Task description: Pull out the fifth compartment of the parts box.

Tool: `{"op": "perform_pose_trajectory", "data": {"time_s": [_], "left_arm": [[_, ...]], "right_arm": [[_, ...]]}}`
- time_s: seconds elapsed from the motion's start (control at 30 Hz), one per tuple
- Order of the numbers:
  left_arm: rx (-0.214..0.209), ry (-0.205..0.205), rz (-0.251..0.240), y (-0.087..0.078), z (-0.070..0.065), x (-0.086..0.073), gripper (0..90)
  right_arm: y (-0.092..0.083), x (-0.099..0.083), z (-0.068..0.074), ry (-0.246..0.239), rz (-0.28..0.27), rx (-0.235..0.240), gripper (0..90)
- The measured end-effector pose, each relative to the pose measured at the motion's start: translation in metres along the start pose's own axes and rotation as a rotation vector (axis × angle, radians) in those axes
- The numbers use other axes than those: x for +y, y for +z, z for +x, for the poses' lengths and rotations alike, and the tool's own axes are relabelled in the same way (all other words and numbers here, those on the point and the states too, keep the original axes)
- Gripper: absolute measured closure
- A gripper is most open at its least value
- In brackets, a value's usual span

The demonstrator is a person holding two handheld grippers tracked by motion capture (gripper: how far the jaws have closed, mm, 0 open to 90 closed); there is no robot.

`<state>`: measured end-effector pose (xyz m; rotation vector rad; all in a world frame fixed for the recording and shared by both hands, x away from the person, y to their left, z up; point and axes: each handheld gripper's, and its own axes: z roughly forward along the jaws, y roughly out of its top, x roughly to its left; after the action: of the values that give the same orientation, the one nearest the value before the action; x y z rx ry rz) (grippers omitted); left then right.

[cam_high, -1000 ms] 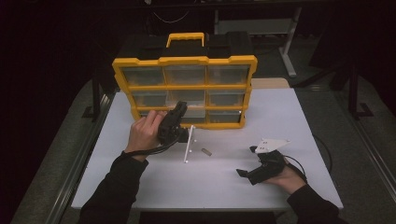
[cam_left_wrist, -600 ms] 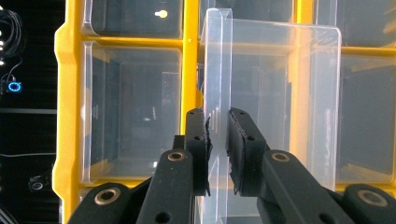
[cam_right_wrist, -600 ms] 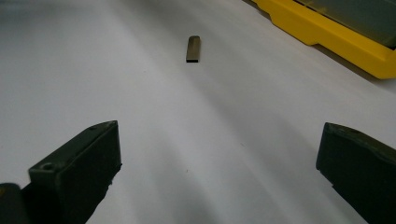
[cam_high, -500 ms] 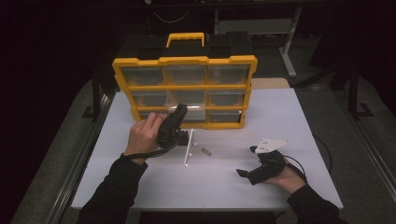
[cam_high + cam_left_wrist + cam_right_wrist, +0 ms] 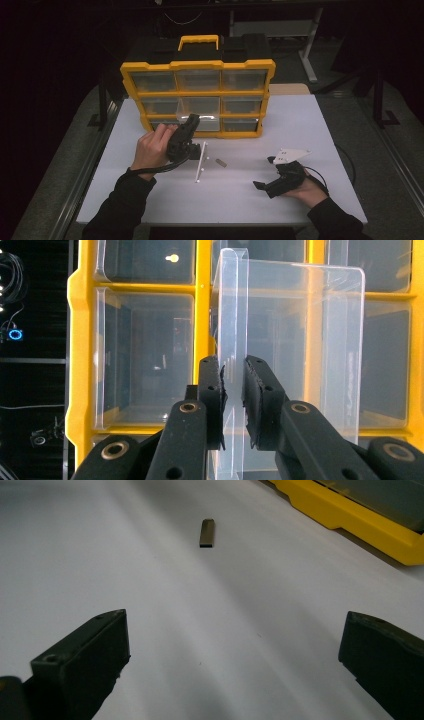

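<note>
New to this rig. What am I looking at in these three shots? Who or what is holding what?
No robot: a person at a white table holds a two-jaw gripper in each hand. The high view looks down from above; the other two come from cameras riding on each gripper, looking along its black jaws. The left gripper is shut on the front wall of a clear drawer pulled partly out of the yellow organizer. The right gripper rests on the table, open, holding nothing, and faces a small dark metal piece. A white strip also lies on the table.
</note>
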<state>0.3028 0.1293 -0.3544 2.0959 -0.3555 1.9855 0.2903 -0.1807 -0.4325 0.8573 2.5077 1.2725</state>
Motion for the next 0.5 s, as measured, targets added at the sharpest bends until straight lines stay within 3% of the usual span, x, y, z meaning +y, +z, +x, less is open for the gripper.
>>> {"op": "perform_pose_trajectory", "data": {"time_s": [0.5], "left_arm": [[-0.002, -0.001, -0.012, -0.0098, 0.0002, 0.0038, 79.0]], "right_arm": [[-0.0002, 0.0002, 0.0, -0.002, -0.002, 0.001, 0.0]]}}
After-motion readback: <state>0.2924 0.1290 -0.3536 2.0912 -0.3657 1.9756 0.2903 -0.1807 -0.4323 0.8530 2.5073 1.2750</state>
